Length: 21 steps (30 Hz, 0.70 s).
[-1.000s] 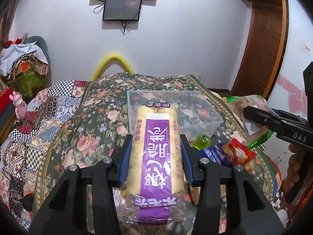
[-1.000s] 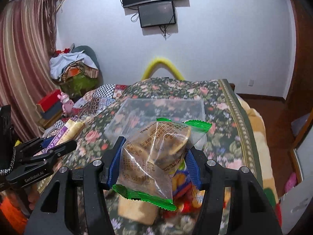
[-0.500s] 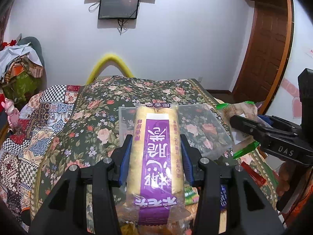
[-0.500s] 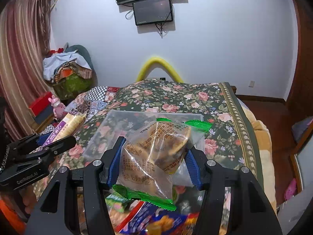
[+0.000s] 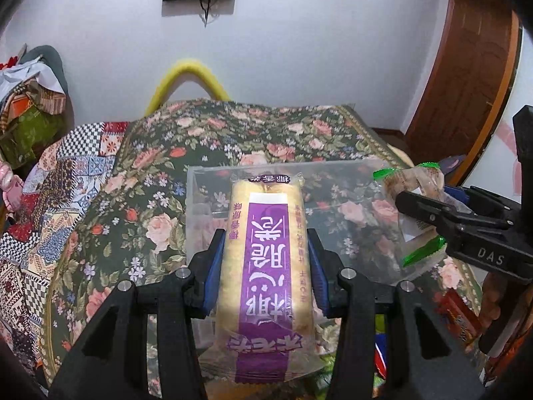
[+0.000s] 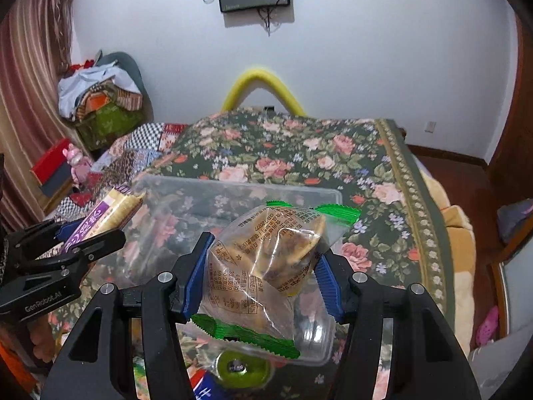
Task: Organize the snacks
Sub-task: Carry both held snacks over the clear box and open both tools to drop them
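Observation:
My left gripper [image 5: 265, 266] is shut on a long yellow snack pack with a purple label [image 5: 266, 253], held lengthwise over the near end of a clear plastic bin [image 5: 333, 166] on the floral bedspread. My right gripper [image 6: 260, 266] is shut on a clear cookie bag with green crimped ends [image 6: 266, 260], also above that clear bin [image 6: 240, 186]. Each tool shows in the other's view: the right gripper [image 5: 429, 213] with its bag at the right, the left gripper [image 6: 90, 236] with its pack at the left.
Loose snack packets [image 5: 461, 316] lie near the bed's front edge, with a green-lidded item [image 6: 241, 366] under the right gripper. A yellow arch [image 6: 263, 86] stands behind the bed. Clothes pile [image 6: 100, 100] at left; wooden door [image 5: 466, 60] at right.
Both grippers have moved forward and lower with their snacks, so the clear bin now lies directly beneath them. The loose packets have slipped toward the bottom edges of both views.

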Tool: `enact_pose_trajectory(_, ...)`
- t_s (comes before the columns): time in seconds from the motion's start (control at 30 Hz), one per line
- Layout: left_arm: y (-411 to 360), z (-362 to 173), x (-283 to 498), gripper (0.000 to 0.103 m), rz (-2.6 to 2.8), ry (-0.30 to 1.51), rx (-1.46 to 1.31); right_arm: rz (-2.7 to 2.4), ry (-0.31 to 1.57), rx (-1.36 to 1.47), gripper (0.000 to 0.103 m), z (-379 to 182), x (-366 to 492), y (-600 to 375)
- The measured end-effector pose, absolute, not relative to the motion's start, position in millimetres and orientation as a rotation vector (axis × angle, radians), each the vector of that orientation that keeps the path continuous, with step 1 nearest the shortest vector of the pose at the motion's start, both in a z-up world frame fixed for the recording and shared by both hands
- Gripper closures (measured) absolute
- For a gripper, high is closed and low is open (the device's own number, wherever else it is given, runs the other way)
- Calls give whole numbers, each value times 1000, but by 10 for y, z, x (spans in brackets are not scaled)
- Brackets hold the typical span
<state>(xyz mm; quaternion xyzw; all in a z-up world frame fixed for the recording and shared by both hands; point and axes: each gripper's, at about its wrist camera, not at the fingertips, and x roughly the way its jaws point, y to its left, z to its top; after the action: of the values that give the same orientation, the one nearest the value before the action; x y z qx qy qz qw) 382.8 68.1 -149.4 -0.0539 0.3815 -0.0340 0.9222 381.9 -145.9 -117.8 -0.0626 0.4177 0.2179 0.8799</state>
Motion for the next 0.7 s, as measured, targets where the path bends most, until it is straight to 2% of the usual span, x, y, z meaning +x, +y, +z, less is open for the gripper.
enact_pose_trajectory(0.4,639,-1817,4187,58,-80,903,-99,504,985,-247,48,-1519,4015,-1272)
enact_pose_trajectory(0.7,580,-1856,4175,58,-100,912,-88,482,1005,-256,45,-1530,4027,-1302)
